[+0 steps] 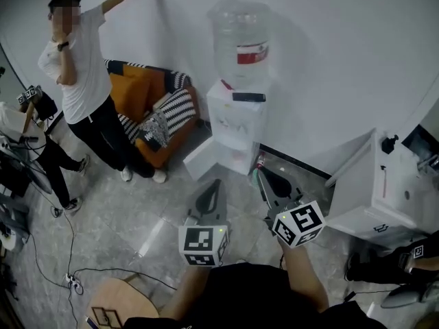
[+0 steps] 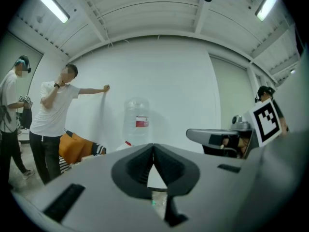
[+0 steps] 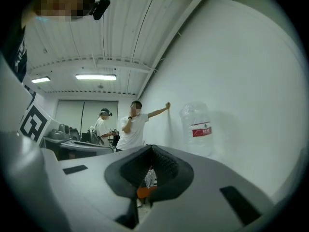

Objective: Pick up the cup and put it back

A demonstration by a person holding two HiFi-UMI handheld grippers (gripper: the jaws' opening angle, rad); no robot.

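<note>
Grey floor (image 1: 147, 214) open below | left tool (image 1: 215, 184) closed, empty | right tool (image 1: 262, 175) closed, empty | water dispenser (image 1: 236, 125) just ahead

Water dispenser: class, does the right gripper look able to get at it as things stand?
Probably yes: the right gripper, jaws shut and empty, hangs before the water dispenser, with only floor between them and nothing visibly blocking the way.

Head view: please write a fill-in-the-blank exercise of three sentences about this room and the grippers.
1. The label on the water bottle is ____.
2. The person in the white T-shirt presses one hand against the ____.
3. The jaws of the left gripper and of the right gripper are both ____.
Missing words: red; wall; shut.
</note>
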